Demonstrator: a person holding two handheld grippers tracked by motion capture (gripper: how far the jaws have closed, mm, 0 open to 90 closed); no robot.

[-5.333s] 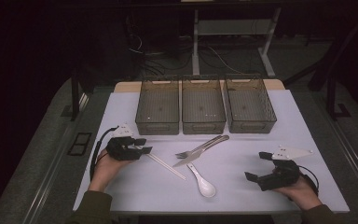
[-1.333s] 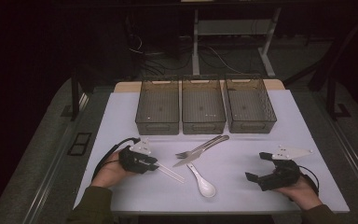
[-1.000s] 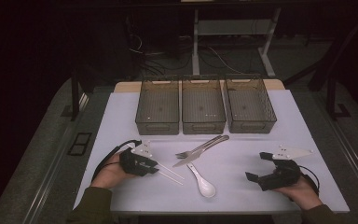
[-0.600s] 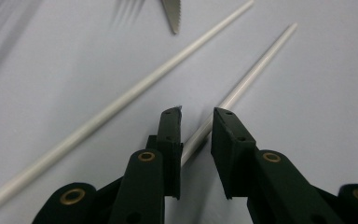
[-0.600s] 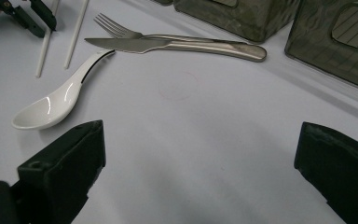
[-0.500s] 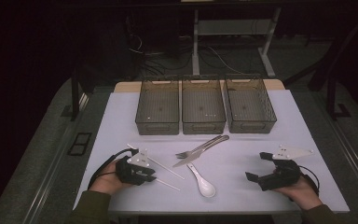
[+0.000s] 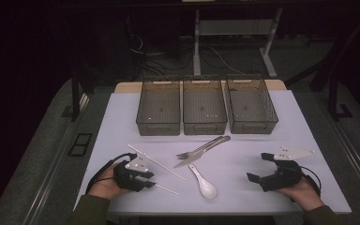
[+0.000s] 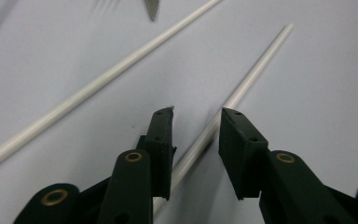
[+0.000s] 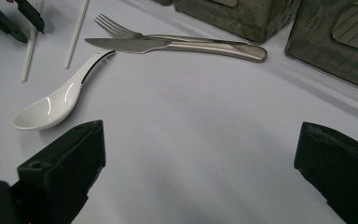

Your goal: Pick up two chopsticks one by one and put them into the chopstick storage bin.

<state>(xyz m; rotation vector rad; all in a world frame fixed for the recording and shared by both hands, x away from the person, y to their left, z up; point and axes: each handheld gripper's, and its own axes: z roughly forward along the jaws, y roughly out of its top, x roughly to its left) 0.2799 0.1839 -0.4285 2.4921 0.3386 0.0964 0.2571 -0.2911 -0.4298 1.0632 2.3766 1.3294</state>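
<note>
Two white chopsticks lie at the table's front left. The farther chopstick (image 7: 157, 162) (image 8: 98, 86) runs diagonally. The nearer chopstick (image 7: 168, 189) (image 8: 251, 77) passes between the jaws of my left gripper (image 7: 146, 180) (image 8: 196, 116), which is open with a gap on both sides of the stick. A steel fork (image 7: 193, 153) (image 9: 121, 31) and knife (image 7: 205, 151) (image 9: 168, 45) lie together mid-table. A white spoon (image 7: 204, 183) (image 9: 58, 105) lies in front of them. My right gripper (image 7: 258, 167) (image 9: 200, 128) rests open at the front right, nothing between its jaws.
Three dark mesh bins (image 7: 158, 107) (image 7: 204, 106) (image 7: 251, 105) stand side by side at the back of the white table top (image 7: 243, 150). Two of them (image 9: 233, 16) (image 9: 340, 42) show in the right gripper view.
My left gripper has slid toward the near edge and now straddles the nearer chopstick, which lies apart from the other one. The right gripper has stayed put.
</note>
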